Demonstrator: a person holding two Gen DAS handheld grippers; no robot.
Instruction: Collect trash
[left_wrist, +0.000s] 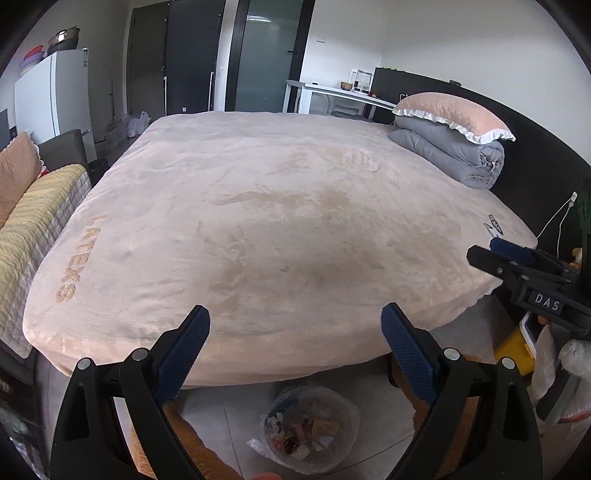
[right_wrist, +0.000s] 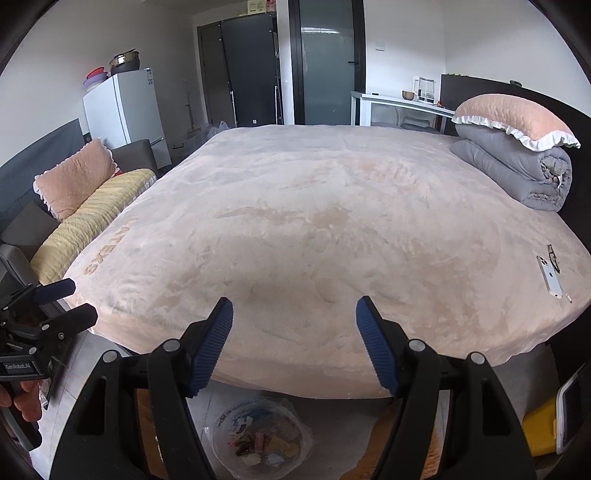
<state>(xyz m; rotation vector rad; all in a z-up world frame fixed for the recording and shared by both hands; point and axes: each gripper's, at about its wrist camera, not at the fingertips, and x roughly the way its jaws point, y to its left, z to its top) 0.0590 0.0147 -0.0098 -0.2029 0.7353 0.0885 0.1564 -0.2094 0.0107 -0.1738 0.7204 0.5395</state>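
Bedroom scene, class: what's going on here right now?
A person holds two grippers over a pink plush-covered bed. The left gripper and right gripper are both open and empty. On the floor below, a clear plastic-lined trash bin already holds wrappers. A white smartphone lies on the bed's right edge.

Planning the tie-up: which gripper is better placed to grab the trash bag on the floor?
Roughly even. The trash bag lies below both open grippers, left and right; slightly more centred under the left.
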